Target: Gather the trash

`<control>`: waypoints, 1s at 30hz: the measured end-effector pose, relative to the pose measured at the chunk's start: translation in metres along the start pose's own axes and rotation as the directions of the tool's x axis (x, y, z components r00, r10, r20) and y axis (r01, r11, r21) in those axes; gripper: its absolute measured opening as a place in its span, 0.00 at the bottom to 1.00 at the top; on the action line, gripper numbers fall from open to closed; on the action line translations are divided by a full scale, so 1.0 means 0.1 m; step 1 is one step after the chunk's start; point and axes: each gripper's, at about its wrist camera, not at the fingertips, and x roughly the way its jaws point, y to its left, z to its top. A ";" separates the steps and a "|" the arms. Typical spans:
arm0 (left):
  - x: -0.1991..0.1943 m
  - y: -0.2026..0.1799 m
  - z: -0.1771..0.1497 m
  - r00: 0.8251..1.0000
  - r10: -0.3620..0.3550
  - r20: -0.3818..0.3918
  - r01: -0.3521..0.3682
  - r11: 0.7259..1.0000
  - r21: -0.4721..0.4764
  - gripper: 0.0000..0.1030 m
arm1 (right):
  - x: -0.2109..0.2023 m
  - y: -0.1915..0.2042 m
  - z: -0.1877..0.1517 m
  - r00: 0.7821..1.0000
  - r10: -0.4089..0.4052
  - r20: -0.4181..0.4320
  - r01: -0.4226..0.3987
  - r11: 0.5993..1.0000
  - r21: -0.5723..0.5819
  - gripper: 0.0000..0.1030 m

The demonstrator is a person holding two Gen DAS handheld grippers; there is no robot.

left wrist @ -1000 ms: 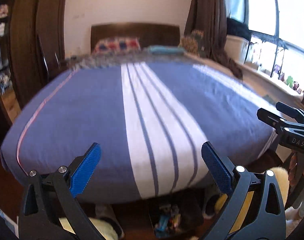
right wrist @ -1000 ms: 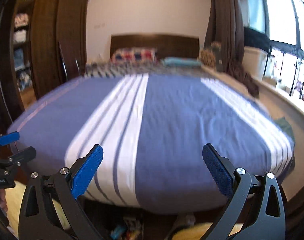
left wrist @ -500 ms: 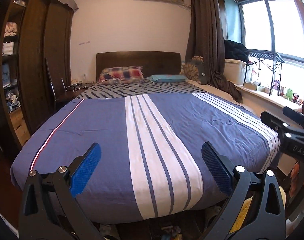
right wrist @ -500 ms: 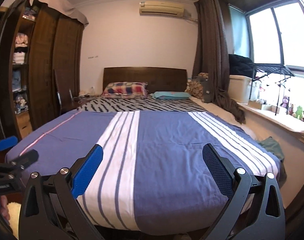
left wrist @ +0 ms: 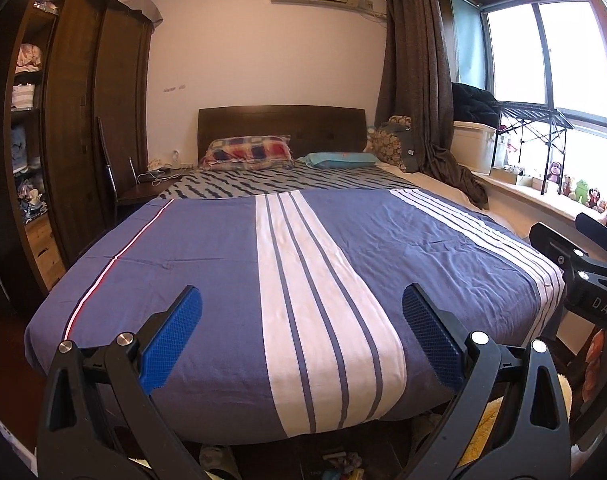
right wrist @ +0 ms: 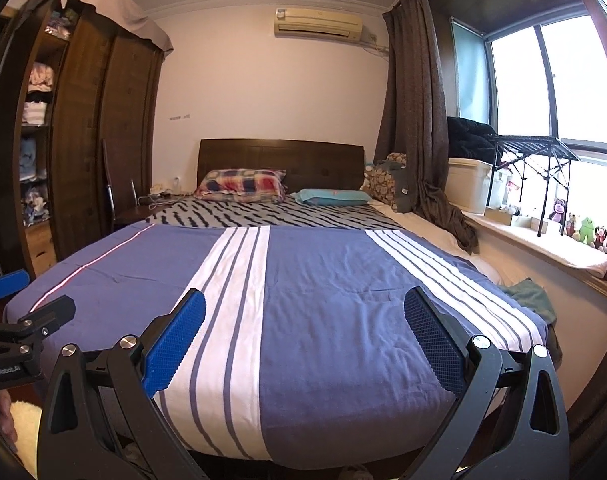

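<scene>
My left gripper (left wrist: pixel 301 340) is open and empty, held at the foot of a bed with a blue and white striped cover (left wrist: pixel 303 264). My right gripper (right wrist: pixel 303 340) is open and empty beside it, to the right; its side shows in the left wrist view (left wrist: pixel 575 264). Small colourful litter (left wrist: pixel 343 466) lies on the dark floor under the foot of the bed, mostly cut off by the frame edge. No trash shows on the bed cover.
A dark wooden wardrobe (left wrist: pixel 83 128) with open shelves stands left. A window ledge (right wrist: pixel 551 248) with small toys, a white box and a folding rack runs along the right. Pillows (left wrist: pixel 247 152) lie at the headboard. A green cloth (right wrist: pixel 531 296) lies between bed and ledge.
Both views have tilted up and drawn back from the bed's foot: the wall, air conditioner and headboard now show, and less of the floor under the bed. Both grippers stay open.
</scene>
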 end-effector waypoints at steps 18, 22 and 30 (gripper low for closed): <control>-0.06 0.01 0.00 1.000 0.016 0.018 -0.015 1.000 -0.009 0.92 | -0.03 0.02 0.02 1.000 0.006 0.008 -0.006 1.000 -0.001 0.97; -0.06 0.00 0.02 1.000 0.020 0.019 -0.019 1.000 -0.009 0.92 | -0.04 0.02 0.01 1.000 0.007 0.008 -0.007 1.000 -0.001 0.97; -0.07 0.01 0.02 0.999 0.022 0.024 -0.022 1.000 -0.012 0.92 | -0.04 0.03 0.01 1.000 0.007 0.008 -0.007 1.000 -0.001 0.97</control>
